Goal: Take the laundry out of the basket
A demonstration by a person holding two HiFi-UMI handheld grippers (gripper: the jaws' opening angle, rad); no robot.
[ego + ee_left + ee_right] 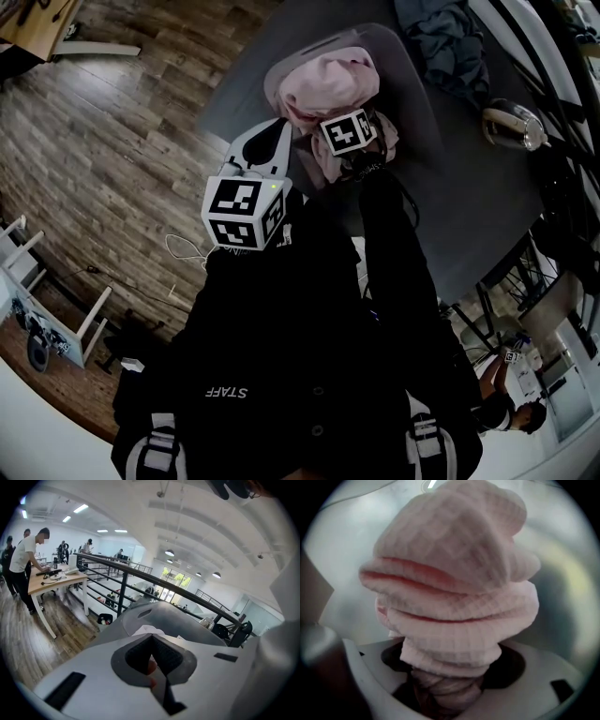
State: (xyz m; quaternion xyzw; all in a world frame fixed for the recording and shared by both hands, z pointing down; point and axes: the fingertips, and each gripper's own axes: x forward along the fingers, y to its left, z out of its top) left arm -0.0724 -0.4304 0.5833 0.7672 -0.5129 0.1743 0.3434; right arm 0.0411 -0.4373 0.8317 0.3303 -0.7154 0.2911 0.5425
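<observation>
**Pink laundry pinched in the right tongs, lift-out step in hand**

Pink laundry [454,573], a waffle-textured cloth, sits bunched in a pale basket [273,86] on a grey surface [469,187]. The right tongs [445,691] are closed around a twisted neck of the cloth, which bulges above them. The left tongs [151,656] hang nearer the person, jaws together and empty. The step looks like the grab itself. The next move probably calls for a straight lift clear of the basket rim, with care for trailing folds.
</observation>
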